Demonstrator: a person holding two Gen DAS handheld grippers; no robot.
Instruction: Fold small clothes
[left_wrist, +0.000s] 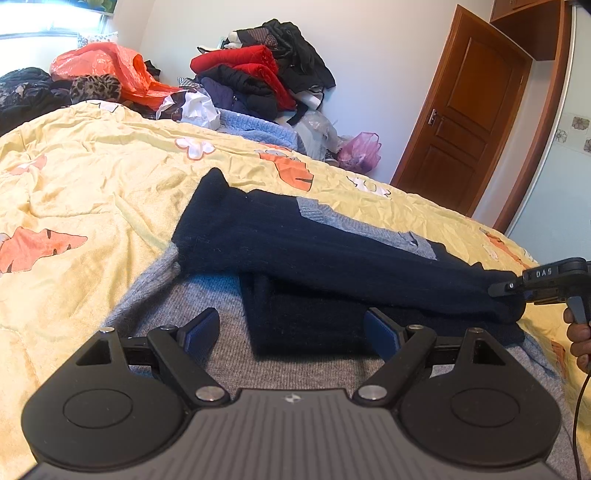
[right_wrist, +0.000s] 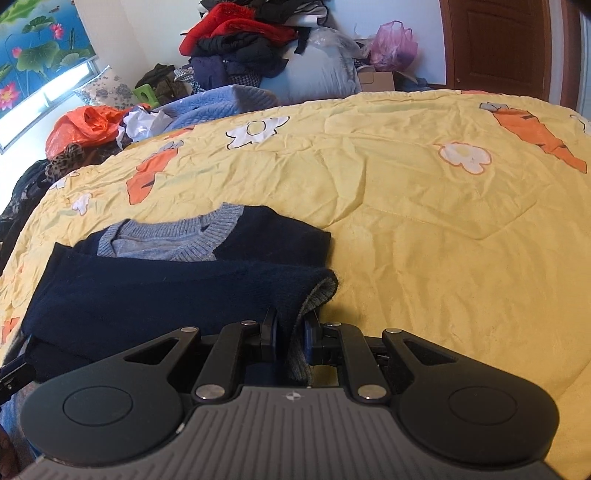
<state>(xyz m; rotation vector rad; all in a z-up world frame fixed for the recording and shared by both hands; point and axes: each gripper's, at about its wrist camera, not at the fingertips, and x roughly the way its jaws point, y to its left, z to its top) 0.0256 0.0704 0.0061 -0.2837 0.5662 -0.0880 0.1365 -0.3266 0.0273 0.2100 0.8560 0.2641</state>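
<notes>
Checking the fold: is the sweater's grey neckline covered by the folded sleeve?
No: in the right wrist view the grey neckline lies exposed beyond the navy sleeve folded across the sweater.

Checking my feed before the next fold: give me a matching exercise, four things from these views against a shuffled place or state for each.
Things:
1. left gripper
2. right gripper
3. orange bag
4. pink bag

Places or states:
A. near the wooden door
B. end of the sweater sleeve between its jaws
C. jaws wide apart, gripping nothing
D. next to the leopard-print fabric

Pairs: 1-C, 2-B, 3-D, 4-A.
</notes>
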